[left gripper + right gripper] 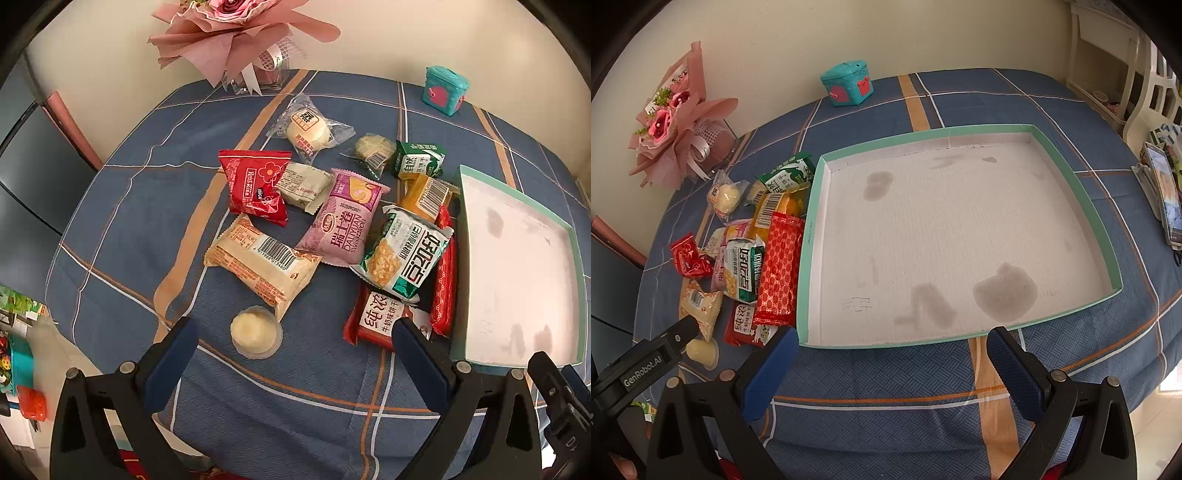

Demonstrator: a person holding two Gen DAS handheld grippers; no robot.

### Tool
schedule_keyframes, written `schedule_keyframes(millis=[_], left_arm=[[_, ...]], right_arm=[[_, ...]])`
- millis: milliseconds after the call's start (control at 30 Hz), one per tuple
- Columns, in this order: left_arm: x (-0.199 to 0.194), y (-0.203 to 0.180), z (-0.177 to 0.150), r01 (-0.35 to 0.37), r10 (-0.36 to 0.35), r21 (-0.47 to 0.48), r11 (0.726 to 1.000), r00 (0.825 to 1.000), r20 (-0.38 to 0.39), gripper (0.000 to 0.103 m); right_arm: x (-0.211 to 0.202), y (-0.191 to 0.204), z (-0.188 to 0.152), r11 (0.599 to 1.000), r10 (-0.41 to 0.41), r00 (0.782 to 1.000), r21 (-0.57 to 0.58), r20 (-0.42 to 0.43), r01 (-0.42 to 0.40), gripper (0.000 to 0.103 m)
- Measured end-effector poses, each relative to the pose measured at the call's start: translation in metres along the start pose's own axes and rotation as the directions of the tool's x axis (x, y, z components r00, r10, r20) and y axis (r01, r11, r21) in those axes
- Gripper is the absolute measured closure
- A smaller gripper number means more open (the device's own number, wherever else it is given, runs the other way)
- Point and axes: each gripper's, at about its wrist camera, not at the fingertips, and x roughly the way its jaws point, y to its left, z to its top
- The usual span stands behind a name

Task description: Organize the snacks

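Nearest the left wrist camera, the left hand-held gripper point(291, 341) is held wide open above the blue checked cloth of the bench point(129, 206), with nothing between its blue pads. Just ahead of it, nearer the left pad, a small clear cup of pale jelly point(256, 331) is seen lying on the cloth. Beside the right pad a red biscuit packet point(376, 317) is found, and a long red patterned packet point(445, 288) is laid along the box wall.

The right hand-held gripper point(892, 341) is likewise spread wide and empty, and is held just short of the near wall of a shallow green-edged box point(809, 236). The white floor of the box is marked with grey stains, and no snack is seen inside it.

Further out, the snacks are heaped just left of the box: a beige barcoded bun packet point(264, 266), a purple Swiss roll packet point(343, 221), a green and white packet point(404, 254), a red packet point(253, 186), an orange packet point(424, 195) and a small green carton point(419, 158). A clear-wrapped round cake point(308, 129) is set beyond them.

At the far edge, a pink bouquet point(236, 33) and a teal toy box point(445, 90) are placed near the wall.
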Motion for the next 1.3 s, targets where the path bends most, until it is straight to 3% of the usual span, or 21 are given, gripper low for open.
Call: schedule_keyframes(millis=[1300], left_arm=[[0.013,0.001,0.002,0.005,-0.005,-0.001,1.000,1.000,-0.021,0.000]], right_arm=[[0.003,0.010,-0.001,1.000,-0.017,1.000,-0.026,-0.011,0.016,0.000]])
